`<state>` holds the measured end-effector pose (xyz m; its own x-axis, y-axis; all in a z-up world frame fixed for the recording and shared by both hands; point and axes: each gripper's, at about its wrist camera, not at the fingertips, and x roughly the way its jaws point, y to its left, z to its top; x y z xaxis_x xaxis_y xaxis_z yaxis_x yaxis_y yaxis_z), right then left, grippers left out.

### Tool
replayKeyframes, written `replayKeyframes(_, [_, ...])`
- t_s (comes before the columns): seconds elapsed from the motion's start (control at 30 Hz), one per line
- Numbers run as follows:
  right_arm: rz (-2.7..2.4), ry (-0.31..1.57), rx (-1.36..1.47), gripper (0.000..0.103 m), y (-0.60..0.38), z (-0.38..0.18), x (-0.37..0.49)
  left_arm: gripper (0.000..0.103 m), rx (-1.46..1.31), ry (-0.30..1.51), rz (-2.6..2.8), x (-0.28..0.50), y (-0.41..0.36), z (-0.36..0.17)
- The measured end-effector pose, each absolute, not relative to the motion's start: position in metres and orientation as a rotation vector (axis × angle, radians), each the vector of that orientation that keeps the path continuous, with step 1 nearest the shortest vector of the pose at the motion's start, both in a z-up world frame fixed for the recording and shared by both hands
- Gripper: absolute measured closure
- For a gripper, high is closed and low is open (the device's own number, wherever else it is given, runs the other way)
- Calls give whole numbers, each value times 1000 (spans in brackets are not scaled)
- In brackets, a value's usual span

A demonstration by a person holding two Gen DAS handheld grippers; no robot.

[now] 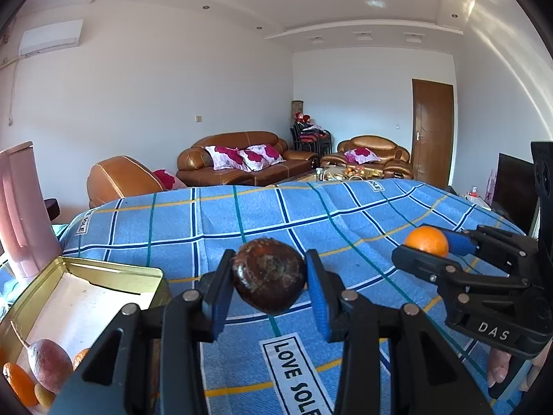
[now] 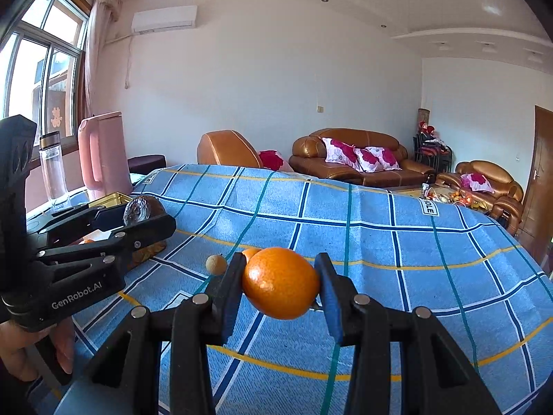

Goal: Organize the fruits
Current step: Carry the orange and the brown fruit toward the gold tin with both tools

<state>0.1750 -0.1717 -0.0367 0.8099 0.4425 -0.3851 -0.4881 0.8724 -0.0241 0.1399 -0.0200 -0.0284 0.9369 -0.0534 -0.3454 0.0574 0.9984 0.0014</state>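
Blue pads of the left gripper (image 1: 269,276) clamp a dark brown, wrinkled fruit (image 1: 269,275) squarely between them, held above the checked blue cloth (image 1: 242,214) beside the gold tin (image 1: 114,276) at the cloth's left edge. The right gripper (image 2: 280,282) pinches an orange (image 2: 280,283) the same way, over the cloth's middle. Behind it, a second orange fruit (image 2: 250,252) is mostly hidden; a small tan ball (image 2: 216,262) lies just beside. Fruits in the tin (image 1: 48,363) are cut off by the frame.
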Motion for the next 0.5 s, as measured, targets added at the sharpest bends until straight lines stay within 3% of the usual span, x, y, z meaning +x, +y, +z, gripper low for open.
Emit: replayKeyframes(0.5, [500, 319, -127, 60, -175, -34, 162, 62, 8, 301, -52, 127, -18, -26])
